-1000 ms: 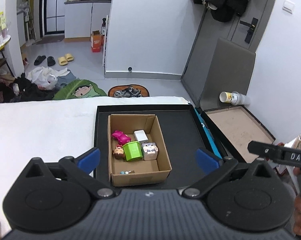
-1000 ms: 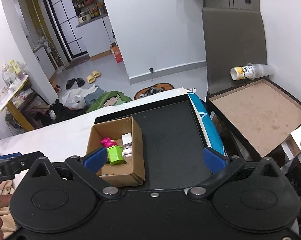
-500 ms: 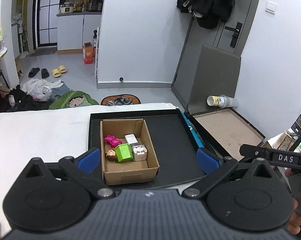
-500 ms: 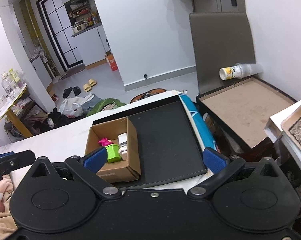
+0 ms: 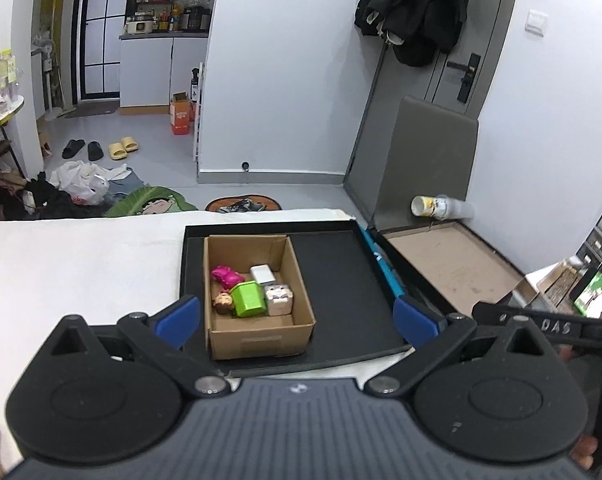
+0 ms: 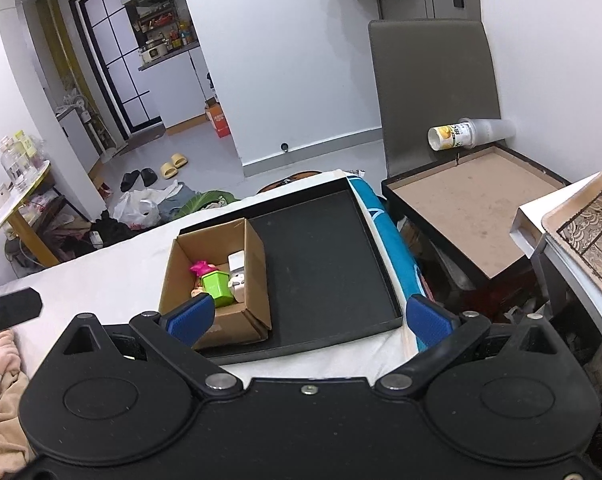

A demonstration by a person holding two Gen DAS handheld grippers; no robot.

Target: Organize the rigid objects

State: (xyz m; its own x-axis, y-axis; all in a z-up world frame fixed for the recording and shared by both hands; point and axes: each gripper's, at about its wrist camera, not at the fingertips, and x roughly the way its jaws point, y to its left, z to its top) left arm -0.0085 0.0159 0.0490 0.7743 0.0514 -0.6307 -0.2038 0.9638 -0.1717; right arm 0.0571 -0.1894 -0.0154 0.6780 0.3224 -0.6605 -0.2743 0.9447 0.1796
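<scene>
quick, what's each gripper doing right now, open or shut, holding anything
Left gripper: open, holding nothing, above the near edge of the black tray.
Right gripper: open, holding nothing.

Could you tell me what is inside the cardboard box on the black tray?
The cardboard box holds a pink toy, a white block, a green cube, a small brown figure and a pale face-printed cube. Anything beneath them is hidden.

White-covered table [image 5: 81, 264] with a black tray [image 5: 341, 276] directly on top
</scene>
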